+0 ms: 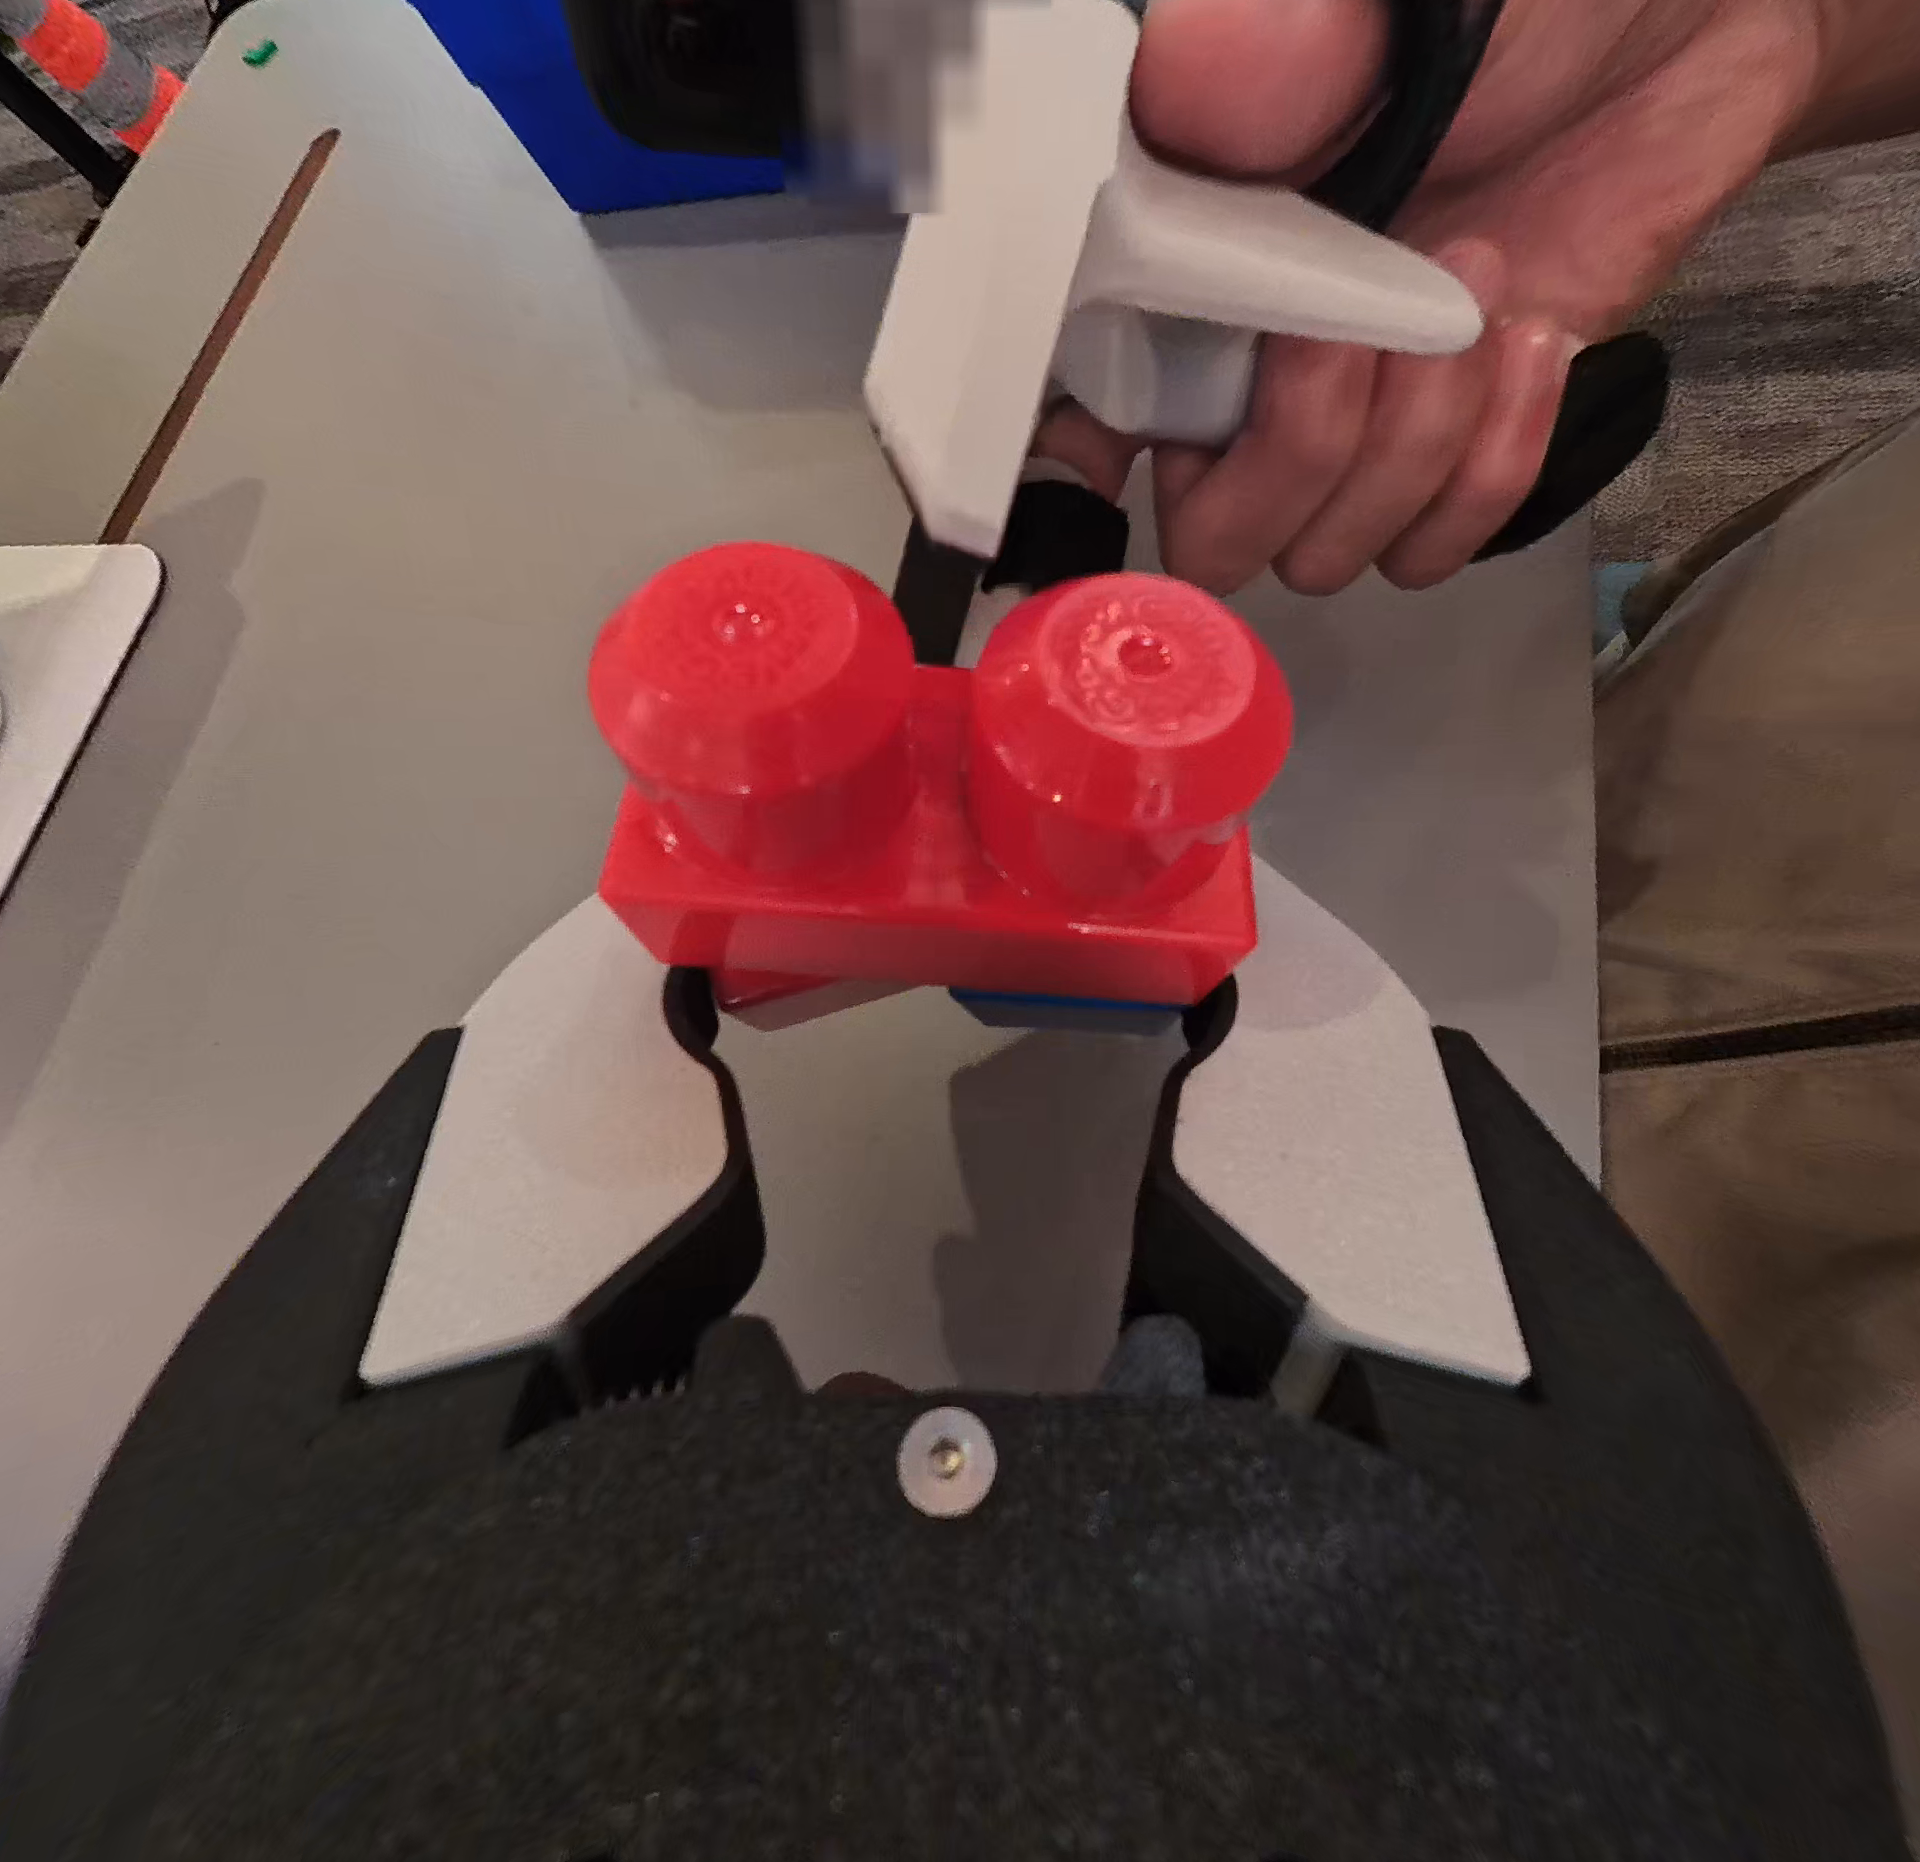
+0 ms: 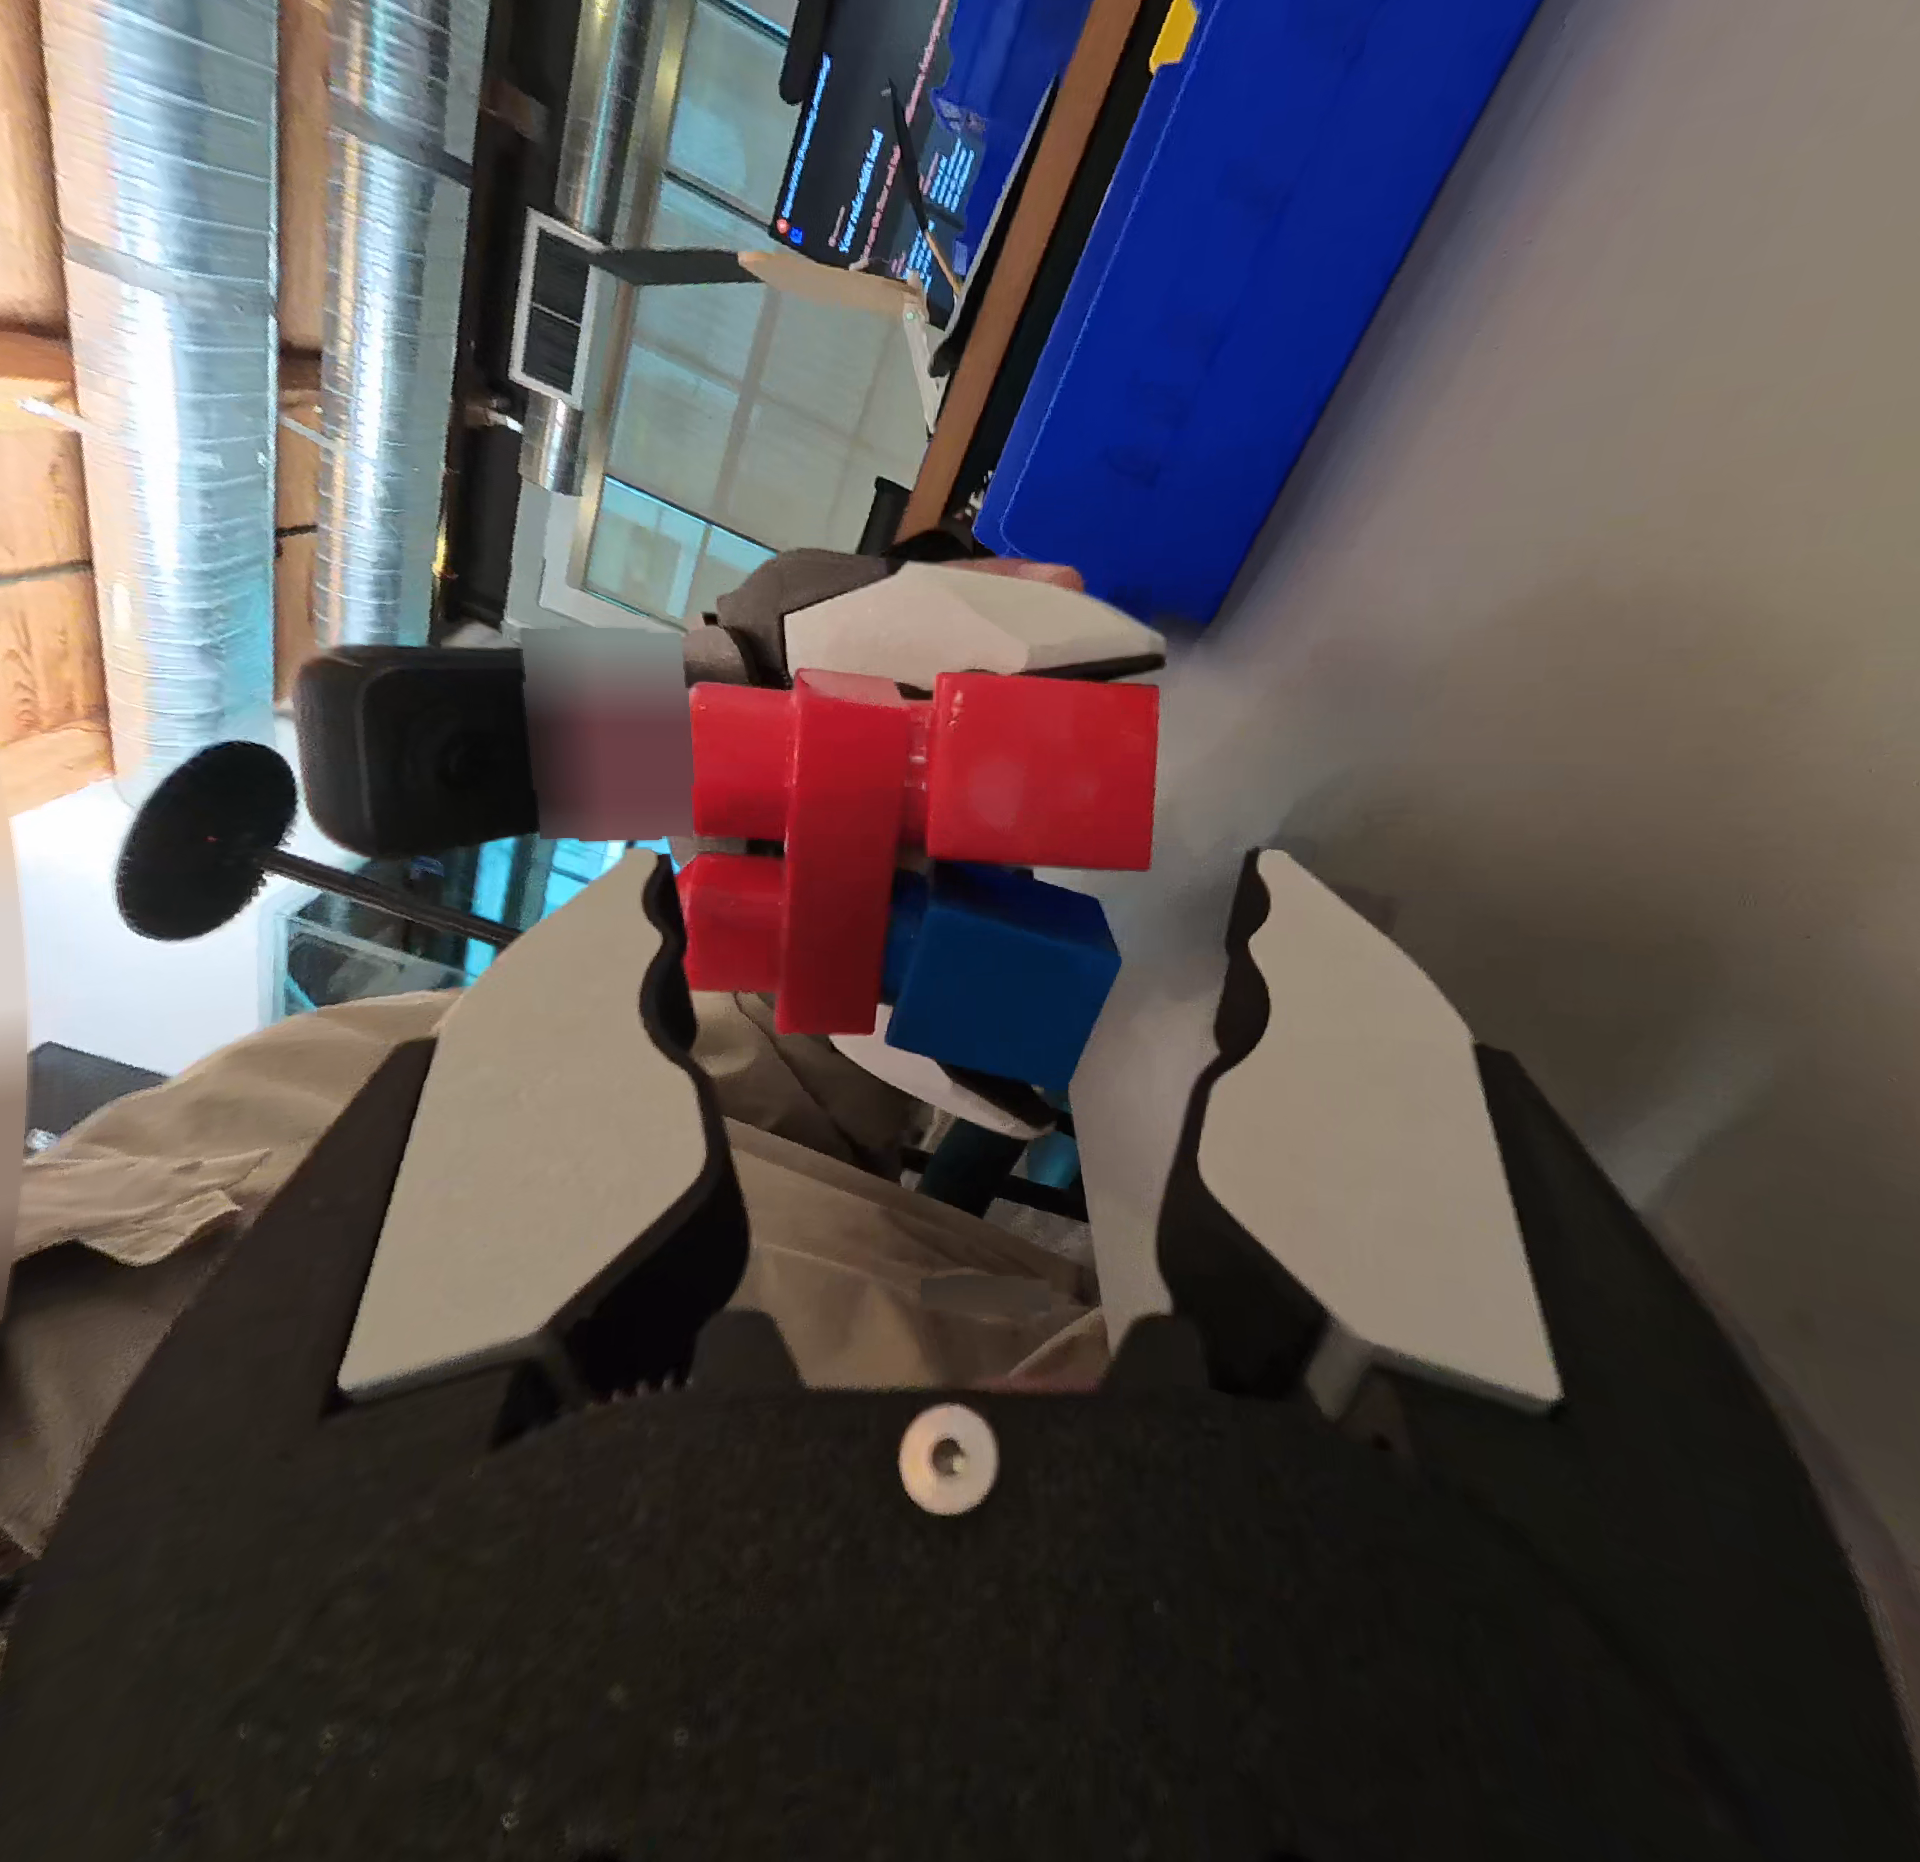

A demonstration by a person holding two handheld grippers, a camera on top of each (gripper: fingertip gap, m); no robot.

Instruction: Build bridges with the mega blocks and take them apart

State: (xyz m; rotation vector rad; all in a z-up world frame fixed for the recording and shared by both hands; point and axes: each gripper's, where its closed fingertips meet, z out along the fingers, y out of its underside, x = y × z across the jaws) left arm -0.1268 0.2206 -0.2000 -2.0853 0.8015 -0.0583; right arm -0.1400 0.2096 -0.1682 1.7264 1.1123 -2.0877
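The left gripper (image 1: 951, 1002) clenched the assembled bridge (image 1: 935, 825) above the table (image 1: 416, 565), red block topping red and blue legs; the right gripper (image 2: 956, 939) hung released near it, dismantling seemingly ahead.

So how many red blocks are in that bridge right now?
2: a two-stud red top block spanning the bridge, and a red leg block beside the blue leg block. Others may be hidden.
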